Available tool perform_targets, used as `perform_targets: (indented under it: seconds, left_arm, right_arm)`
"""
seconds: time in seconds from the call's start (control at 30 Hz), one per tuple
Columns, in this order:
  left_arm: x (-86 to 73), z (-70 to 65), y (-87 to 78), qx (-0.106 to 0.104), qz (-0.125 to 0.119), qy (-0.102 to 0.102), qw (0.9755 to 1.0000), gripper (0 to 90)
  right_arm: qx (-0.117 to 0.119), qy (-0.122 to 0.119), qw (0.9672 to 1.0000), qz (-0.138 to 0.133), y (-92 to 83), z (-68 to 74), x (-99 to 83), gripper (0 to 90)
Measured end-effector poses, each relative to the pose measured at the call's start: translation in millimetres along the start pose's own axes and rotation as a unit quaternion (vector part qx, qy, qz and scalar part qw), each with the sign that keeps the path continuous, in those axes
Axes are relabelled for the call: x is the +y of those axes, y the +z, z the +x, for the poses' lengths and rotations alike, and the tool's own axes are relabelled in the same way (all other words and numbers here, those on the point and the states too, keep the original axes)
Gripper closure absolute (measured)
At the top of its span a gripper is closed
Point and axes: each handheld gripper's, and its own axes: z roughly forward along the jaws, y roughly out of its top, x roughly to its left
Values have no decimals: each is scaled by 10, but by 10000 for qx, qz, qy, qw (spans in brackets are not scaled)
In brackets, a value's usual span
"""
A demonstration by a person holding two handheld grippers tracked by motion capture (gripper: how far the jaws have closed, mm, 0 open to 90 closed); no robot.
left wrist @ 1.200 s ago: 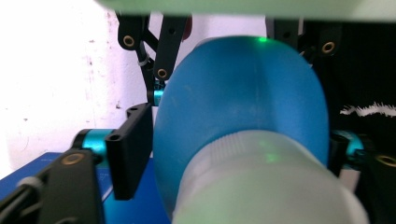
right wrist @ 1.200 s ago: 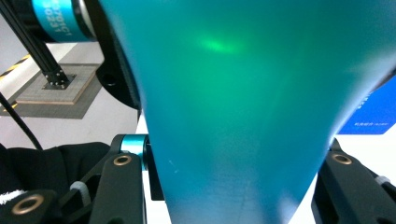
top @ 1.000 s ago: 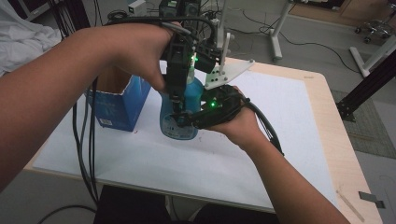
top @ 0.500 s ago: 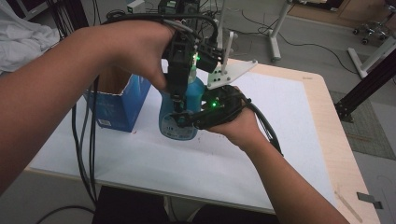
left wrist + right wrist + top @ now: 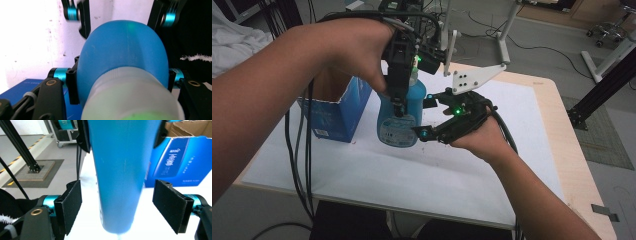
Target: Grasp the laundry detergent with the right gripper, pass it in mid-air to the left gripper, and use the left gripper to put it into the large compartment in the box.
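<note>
A blue bottle (image 5: pixel 399 122) with a pale cap stands upright over the white table sheet (image 5: pixel 412 175). My left gripper (image 5: pixel 398 102) comes down from above and is shut on the bottle's shoulders, just under the cap; in the left gripper view its jaws press both sides of the blue bottle (image 5: pixel 122 55). My right gripper (image 5: pixel 427 117) reaches in from the right at the bottle's lower half. In the right gripper view its two pads (image 5: pixel 72 205) stand wide apart, with the bottle (image 5: pixel 120 170) between them and a gap on each side.
An open blue carton (image 5: pixel 337 112) stands just left of the bottle, also seen behind it as the carton (image 5: pixel 175 157). Black cables (image 5: pixel 299 150) hang off the table's left front. A black frame leg (image 5: pixel 602 85) slants at the far right.
My right gripper has drawn back a little to the right of the bottle. The left gripper and the bottle have hardly moved.
</note>
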Motion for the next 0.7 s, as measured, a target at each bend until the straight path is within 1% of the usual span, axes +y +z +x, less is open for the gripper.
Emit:
perform_targets:
  seconds: [0.07,0.13,0.17,0.33,0.47,0.5,0.53,0.57,0.63,0.7]
  left_arm:
    - [-11,15,-10,-6,-10,0,10000,384]
    - [-22,24,-20,-23,-8,-37,10000,383]
    - [-28,28,-24,-31,-6,-46,10000,383]
    - [-47,55,-43,-50,24,-124,9999,383]
    - [-82,97,-65,-50,104,-311,9994,383]
    - [-93,111,-75,-45,126,-366,9992,383]
    - [-106,124,-84,-54,131,-450,9989,383]
    - [-119,138,-100,-48,145,-532,9985,383]
    - [-146,168,-138,-65,164,-700,9974,382]
    - [-176,198,-187,-71,158,-915,9957,382]
  right_arm:
    - [-52,-26,10000,79,-40,-5,-8,202]
    - [-120,12,9998,133,-81,-10,-14,141]
    - [-146,52,9998,154,-100,-15,-16,134]
    - [-237,31,9991,359,-202,-23,-26,121]
    - [-313,24,9978,577,-313,-34,-42,109]
    - [-343,0,9972,661,-344,-32,-46,84]
    - [-401,-8,9963,758,-367,-35,-51,31]
    - [-443,33,9953,858,-396,-36,-57,32]
    - [-477,13,9936,1028,-465,-35,-71,29]
    - [-537,22,9913,1204,-537,-41,-83,10]
